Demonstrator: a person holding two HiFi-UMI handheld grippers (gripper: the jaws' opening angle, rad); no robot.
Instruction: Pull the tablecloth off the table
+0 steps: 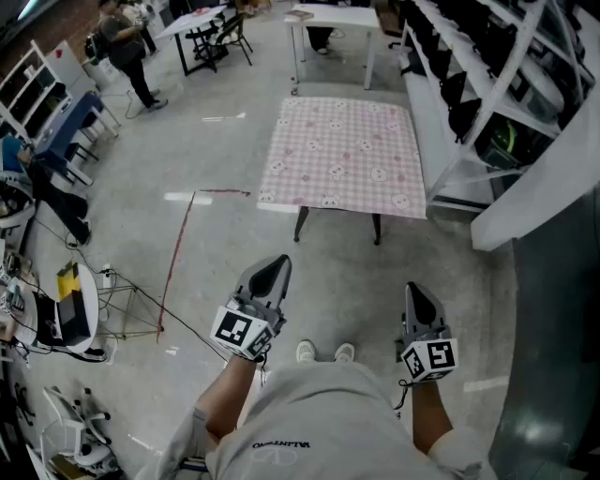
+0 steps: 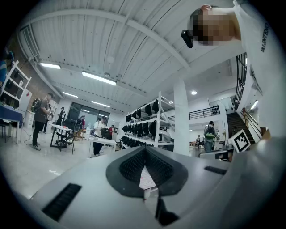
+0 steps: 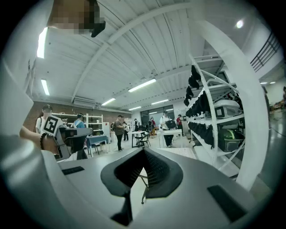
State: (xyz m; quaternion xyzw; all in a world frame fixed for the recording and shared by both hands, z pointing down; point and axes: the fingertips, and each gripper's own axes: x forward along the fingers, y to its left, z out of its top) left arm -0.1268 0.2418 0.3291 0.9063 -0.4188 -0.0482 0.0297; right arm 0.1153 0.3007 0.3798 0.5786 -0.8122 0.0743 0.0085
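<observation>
Tablecloth (image 1: 342, 155) is pink-and-white checked with small printed faces. It lies flat over the tabletop, straight ahead of the person and well apart from both grippers. It covers the whole top, and only the dark table legs (image 1: 301, 225) show under the near edge. The outline is close to square, so I can't call a long axis. The sides run away from the person, and the near edge faces them, slightly skewed with its right corner closer. The near hem hangs a little over the edge.

Left gripper (image 1: 278, 263) is held out over the bare floor (image 1: 216, 159), level, pointing toward the table's left near corner. In the left gripper view its fingers (image 2: 129, 166) are pressed together with nothing between them. A sliver of tablecloth shows far beyond, in the notch below the tips.

Right gripper (image 1: 415, 291) is also over the floor, pointing ahead toward the table's right side. Its fingers (image 3: 161, 172) are together and empty. In the right gripper view a table leg shows through the notch, with the cloth beyond it.

The person's shoes (image 1: 323, 352) are between the two grippers. A shelving rack (image 1: 487, 84) stands just beside the table's right side. White tables (image 1: 333, 19) are beyond the far edge, and a standing person (image 1: 127, 52) is far left. A red line (image 1: 178, 253) runs across the floor left of the table.
</observation>
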